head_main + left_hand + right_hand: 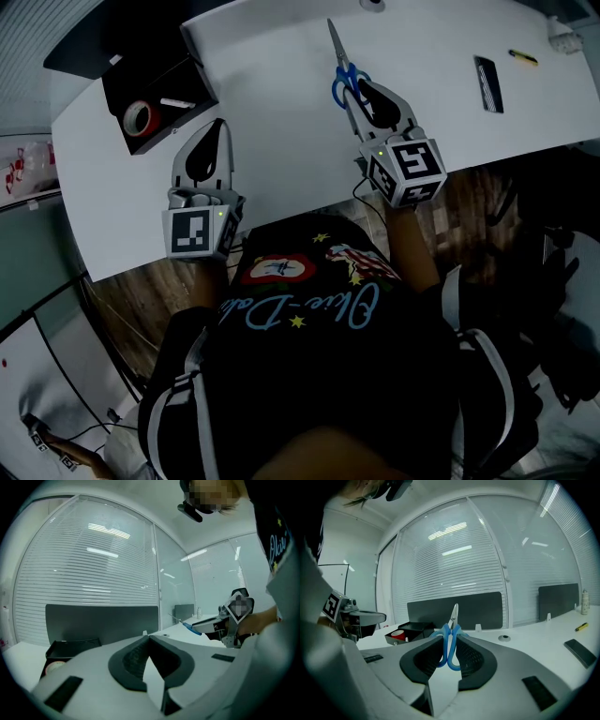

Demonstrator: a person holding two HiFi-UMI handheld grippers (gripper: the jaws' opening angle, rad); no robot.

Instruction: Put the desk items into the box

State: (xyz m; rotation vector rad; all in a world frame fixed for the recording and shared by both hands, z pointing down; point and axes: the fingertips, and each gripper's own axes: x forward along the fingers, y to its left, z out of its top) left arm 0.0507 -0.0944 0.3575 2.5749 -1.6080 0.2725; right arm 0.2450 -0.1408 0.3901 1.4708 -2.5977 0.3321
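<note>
Pale script lettering [305,309] is carried across the dark shirt [375,375] in the lower middle of the head view. It is seen upside down there and appears to begin "Okie-D"; the remainder cannot be read with certainty. The same lettering is caught at the upper right edge of the left gripper view, where only "Oki" can be made out. Black-and-white square code markers, patterns rather than letters, are borne on the cubes of the left gripper [221,124] and the right gripper [361,86].

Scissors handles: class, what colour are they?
The scissors handles are blue, clearest in the right gripper view.
</note>
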